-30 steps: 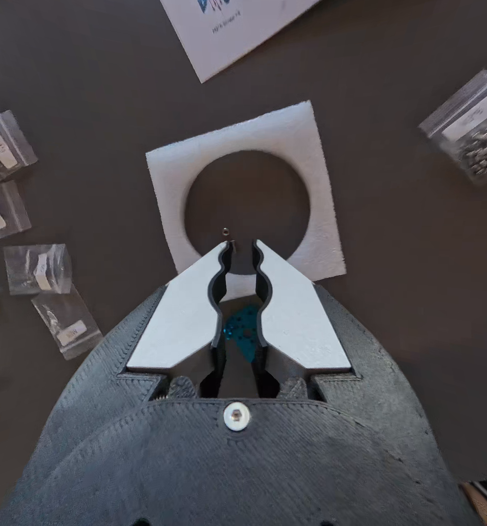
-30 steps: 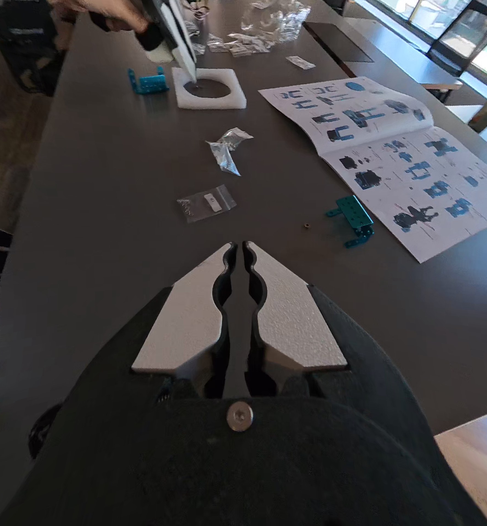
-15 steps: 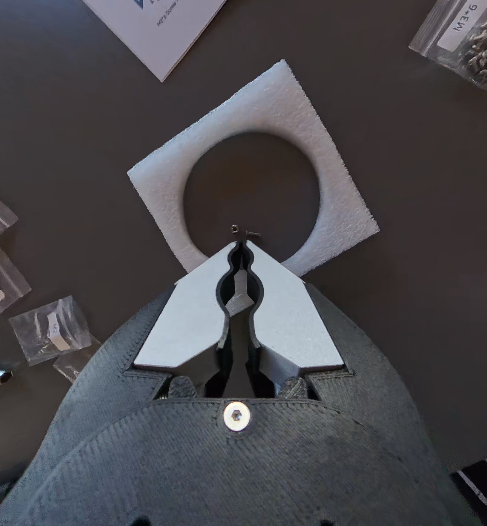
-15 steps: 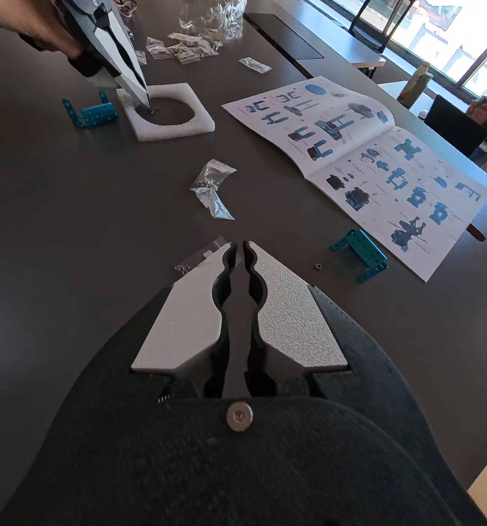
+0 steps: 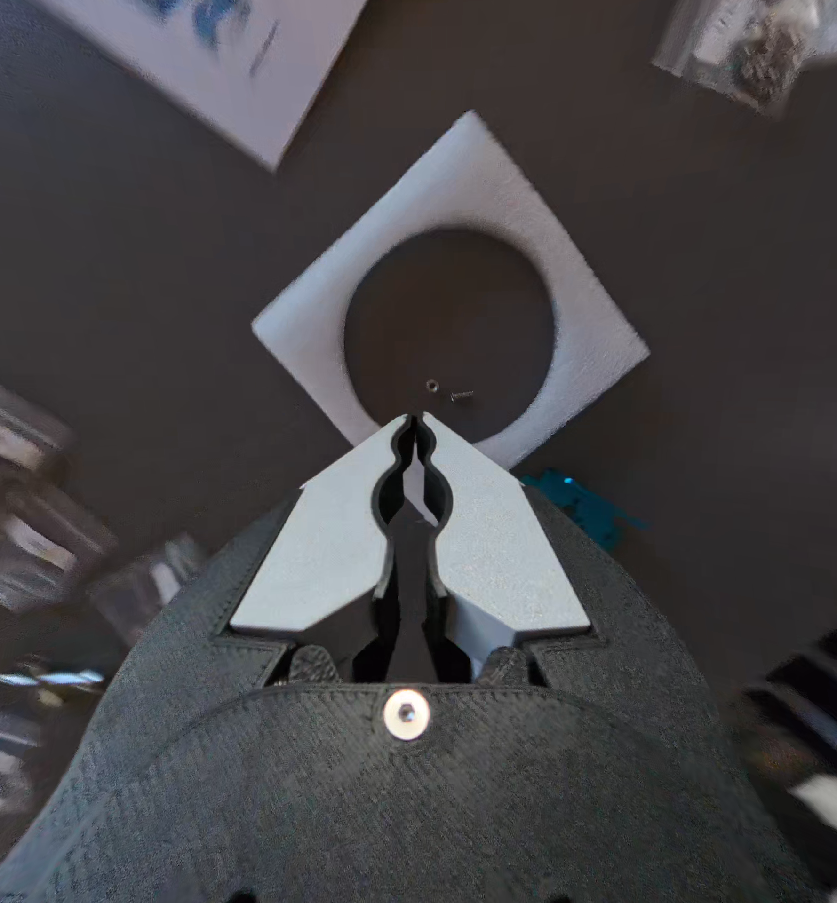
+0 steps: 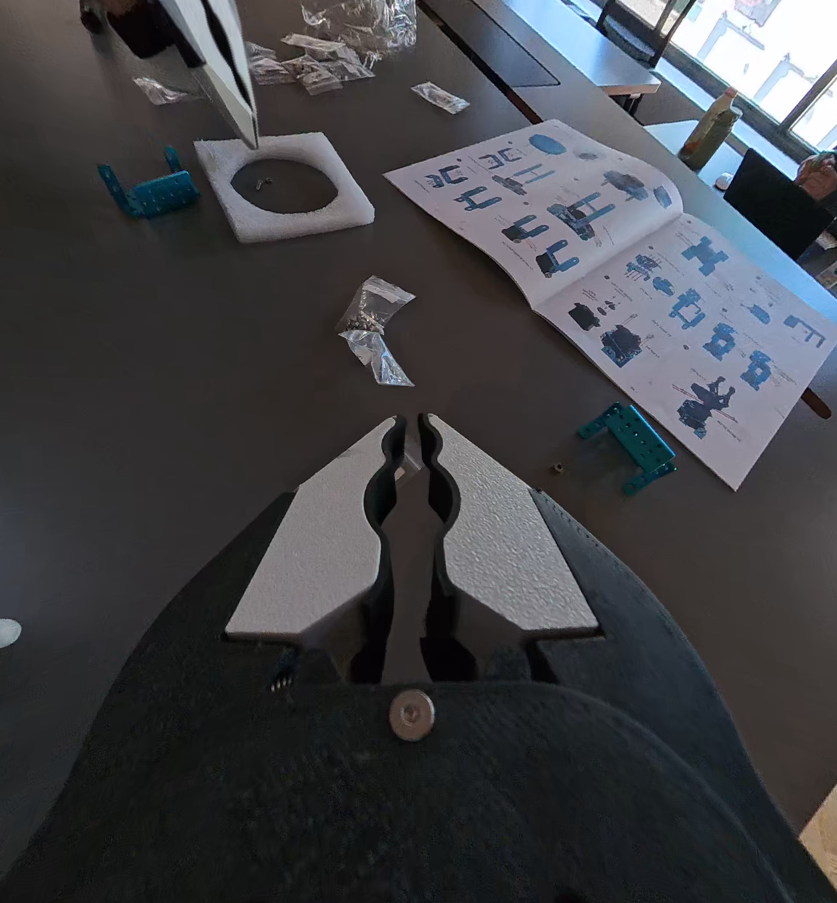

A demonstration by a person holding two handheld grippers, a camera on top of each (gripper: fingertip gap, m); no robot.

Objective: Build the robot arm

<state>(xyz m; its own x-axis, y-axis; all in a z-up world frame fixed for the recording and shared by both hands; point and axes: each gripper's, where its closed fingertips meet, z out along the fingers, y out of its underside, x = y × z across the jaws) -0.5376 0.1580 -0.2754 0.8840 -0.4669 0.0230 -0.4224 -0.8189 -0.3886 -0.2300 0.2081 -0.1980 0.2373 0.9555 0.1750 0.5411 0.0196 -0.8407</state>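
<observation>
My left gripper [image 5: 415,418] is shut and empty, hovering over the near rim of a white foam square [image 5: 455,195] with a round hole. A small nut [image 5: 431,385] and a short screw [image 5: 462,395] lie loose in the hole, just beyond its tips. In the right wrist view the left gripper [image 6: 252,141] points down at the far rim of the foam square [image 6: 299,225]. My right gripper [image 6: 412,420] is shut to a hairline gap and holds nothing. It hangs low over the dark table, above a small clear bag [image 6: 408,464] seen between its fingers.
A blue U-bracket [image 6: 155,190] stands left of the foam. Two screw bags [image 6: 377,317] lie mid-table. An open booklet [image 6: 626,273], a second blue bracket [image 6: 636,440] and a loose nut [image 6: 558,467] lie to the right. More bags [image 6: 318,63] lie at the far end. The gap from one gripper's tips to the other's is roughly 35 centimetres. From my left tips it is roughly 8 centimetres to the foam square [image 6: 299,225]; from my right, 25 centimetres. The left camera catches it too, in the left wrist view [image 5: 560,271].
My left gripper went from open to shut and drew back from the nut and screw, which still lie in the hole. My right gripper moved forward over the small clear bag.
</observation>
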